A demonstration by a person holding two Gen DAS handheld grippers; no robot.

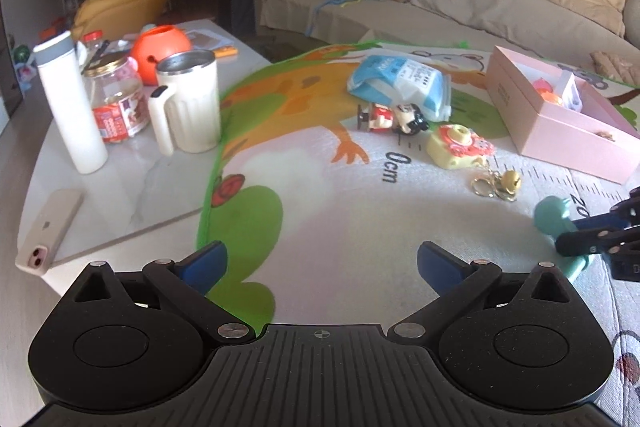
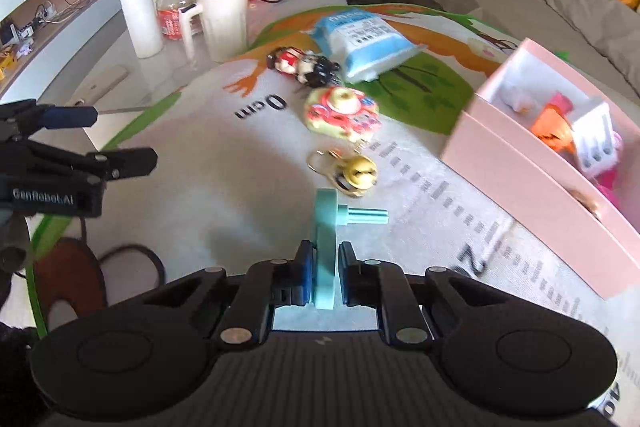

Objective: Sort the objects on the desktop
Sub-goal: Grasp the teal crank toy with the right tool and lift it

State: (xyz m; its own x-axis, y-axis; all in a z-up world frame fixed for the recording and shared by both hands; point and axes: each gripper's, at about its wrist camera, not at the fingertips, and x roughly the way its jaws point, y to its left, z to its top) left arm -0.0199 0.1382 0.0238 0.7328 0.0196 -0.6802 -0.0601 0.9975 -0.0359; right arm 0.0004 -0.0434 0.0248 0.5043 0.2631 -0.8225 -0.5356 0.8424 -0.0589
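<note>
My right gripper (image 2: 324, 267) is shut on a teal plastic toy (image 2: 326, 227) with a peg sticking out to the right, held above the play mat. The toy also shows in the left wrist view (image 1: 554, 217), with the right gripper (image 1: 576, 237) at the right edge. My left gripper (image 1: 320, 259) is open and empty over the mat; it shows in the right wrist view (image 2: 112, 139) at the left. Ahead lie a gold bell keyring (image 2: 352, 173), a yellow toy camera (image 2: 342, 113), a doll figure (image 2: 304, 65) and a blue-white packet (image 2: 364, 41). An open pink box (image 2: 532, 163) holds several small items.
At the left of the table stand a white bottle (image 1: 70, 103), a glass jar (image 1: 116, 99), a cream mug (image 1: 192, 103) and an orange pumpkin bucket (image 1: 160, 51). A phone (image 1: 50, 223) lies near the table edge. A sofa (image 1: 460, 3) stands behind.
</note>
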